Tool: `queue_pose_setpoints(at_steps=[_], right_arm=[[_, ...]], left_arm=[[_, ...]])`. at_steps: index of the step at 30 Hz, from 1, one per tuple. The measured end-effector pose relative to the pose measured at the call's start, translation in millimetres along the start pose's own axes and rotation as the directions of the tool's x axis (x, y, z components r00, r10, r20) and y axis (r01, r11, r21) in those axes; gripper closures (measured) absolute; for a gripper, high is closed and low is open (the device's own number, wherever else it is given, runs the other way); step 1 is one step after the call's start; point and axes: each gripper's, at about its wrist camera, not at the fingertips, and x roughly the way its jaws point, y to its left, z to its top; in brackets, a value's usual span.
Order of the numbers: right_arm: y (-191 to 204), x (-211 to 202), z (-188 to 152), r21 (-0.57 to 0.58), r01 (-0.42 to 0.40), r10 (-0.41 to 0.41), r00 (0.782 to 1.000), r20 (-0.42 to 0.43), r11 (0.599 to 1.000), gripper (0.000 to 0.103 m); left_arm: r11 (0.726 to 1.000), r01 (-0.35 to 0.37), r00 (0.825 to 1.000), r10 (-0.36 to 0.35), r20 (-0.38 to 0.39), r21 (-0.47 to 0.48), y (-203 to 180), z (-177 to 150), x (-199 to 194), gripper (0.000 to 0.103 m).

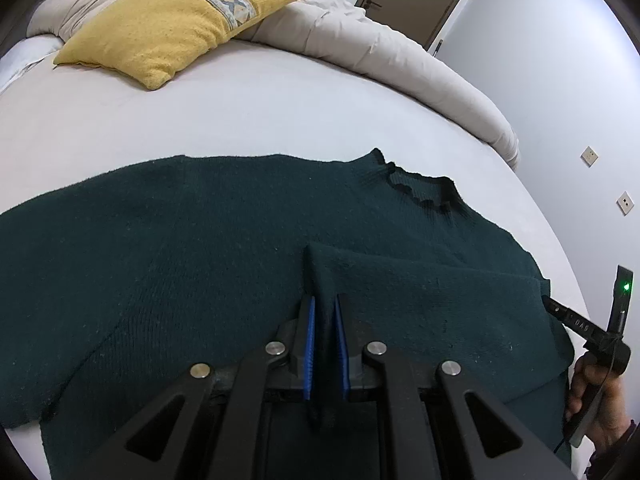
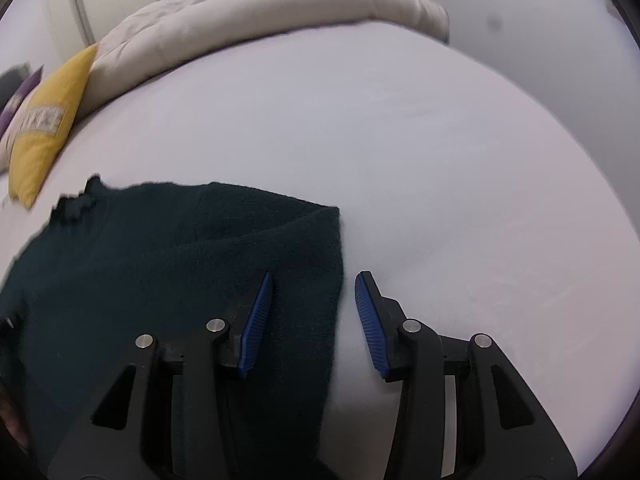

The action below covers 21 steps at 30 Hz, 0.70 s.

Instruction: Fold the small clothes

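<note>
On the bed's pale sheet (image 1: 240,112) a dark green knitted sweater (image 1: 160,240) lies spread flat, its ribbed collar (image 1: 420,188) toward the folded beige duvet (image 1: 400,52) at the far edge. The left gripper (image 1: 325,312) has its 2 blue-padded fingers (image 1: 309,352) drawn nearly together, pinching a raised ridge of the sweater's cloth, a sleeve or folded-over side panel that lies across the body of the garment. The right gripper (image 2: 314,280) hangs over the sweater's right edge with its fingers (image 2: 256,320) apart: the left pad sits above the knit, the right pad above bare sheet, and the folded edge of the cloth runs between them without being pressed. In the left wrist view the person's right hand (image 1: 592,396) shows at the lower right, wrapped around its gripper's handle. A yellow cushion (image 1: 180,24) with a patterned band rests against the duvet, well apart from the sweater.
</note>
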Motion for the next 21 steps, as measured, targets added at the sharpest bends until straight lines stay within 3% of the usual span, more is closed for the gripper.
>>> queue_pose_setpoints(at_steps=[3, 5, 7, 11, 14, 17, 21], right_arm=[[-4, -9, 3, 0.056, -0.006, 0.007, 1.000, -0.018, 0.998, 0.056], [-5, -25, 1, 0.105, 0.009, -0.008, 1.000, -0.007, 0.994, 0.053], [1, -50, -6, 0.115, -0.040, 0.033, 0.998, 0.056, 0.993, 0.051], [33, -95, -30, 0.058, -0.121, 0.114, 0.987, 0.115, 0.991, 0.046], [70, -119, -53, -0.006, -0.195, 0.194, 0.975, 0.106, 0.981, 0.046], [101, -136, -76, -0.050, -0.265, 0.268, 0.961, 0.075, 0.963, 0.046], [137, -146, -113, -0.059, -0.340, 0.341, 0.940, 0.008, 0.939, 0.046]], left_arm=[[0.999, 0.018, 1.000, -0.018, -0.006, -0.044, 7, -1, -16, 0.085], [0.998, 0.027, 0.999, -0.024, 0.038, -0.061, 14, -4, -42, 0.071], [0.994, 0.043, 0.994, -0.033, 0.101, -0.096, 32, -8, -79, 0.048], [0.984, 0.020, 0.988, 0.008, 0.156, -0.176, 91, -25, -143, 0.045], [0.960, -0.038, 0.978, 0.093, 0.187, -0.278, 151, -43, -189, 0.044], [0.901, -0.102, 0.953, 0.210, 0.217, -0.421, 217, -66, -233, 0.037], [0.780, -0.176, 0.910, 0.362, 0.204, -0.601, 296, -95, -276, 0.036]])
